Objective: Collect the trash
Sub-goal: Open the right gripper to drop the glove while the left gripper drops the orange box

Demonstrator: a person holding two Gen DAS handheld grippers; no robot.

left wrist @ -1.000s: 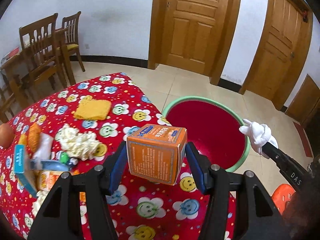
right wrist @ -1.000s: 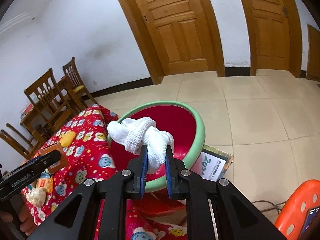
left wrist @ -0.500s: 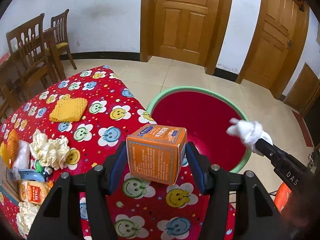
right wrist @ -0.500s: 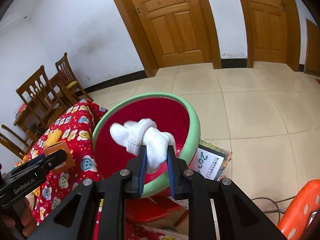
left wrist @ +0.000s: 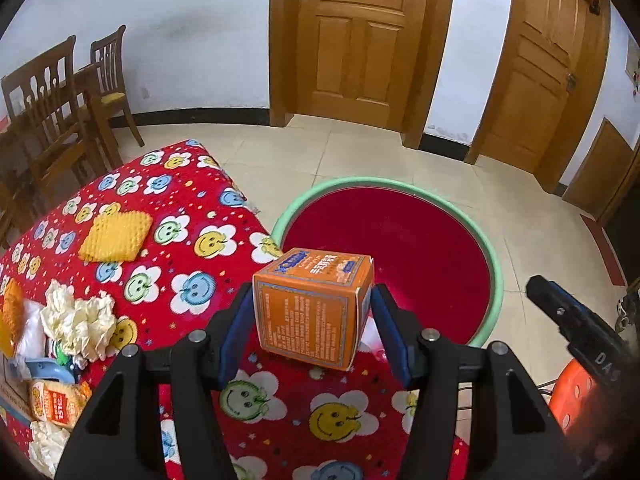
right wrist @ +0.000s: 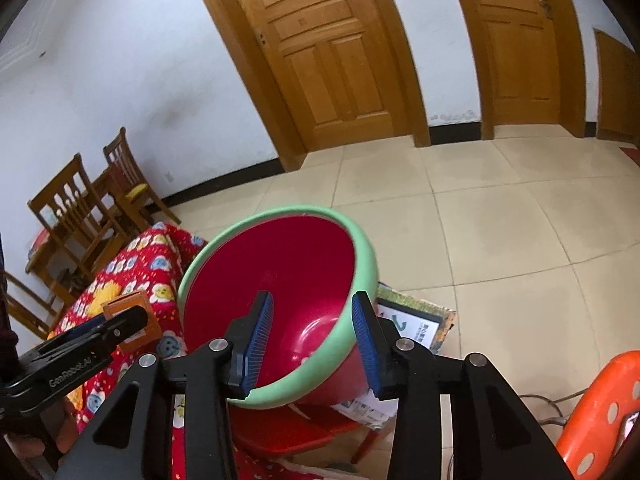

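My left gripper (left wrist: 312,320) is shut on an orange cardboard box (left wrist: 316,304), held above the table edge beside the red basin with a green rim (left wrist: 384,182). The right wrist view shows this box (right wrist: 130,304) in the left gripper (right wrist: 134,318) at the left. My right gripper (right wrist: 312,344) hovers over the near rim of the basin (right wrist: 362,240). Its jaws are opening and nothing is between the blue pads. The white cloth wad is not in sight. The right gripper (left wrist: 540,286) also shows at the right of the left wrist view.
The table has a red smiley-flower cloth (left wrist: 192,240). On it lie a yellow sponge cloth (left wrist: 116,236), crumpled tissue (left wrist: 80,320) and a snack packet (left wrist: 56,400). An orange stool (right wrist: 600,400) stands at the right, wooden chairs (right wrist: 76,216) at the far left.
The right gripper's jaws have parted and the white cloth wad has left them and gone from view. The left gripper has carried the orange box closer to the basin.
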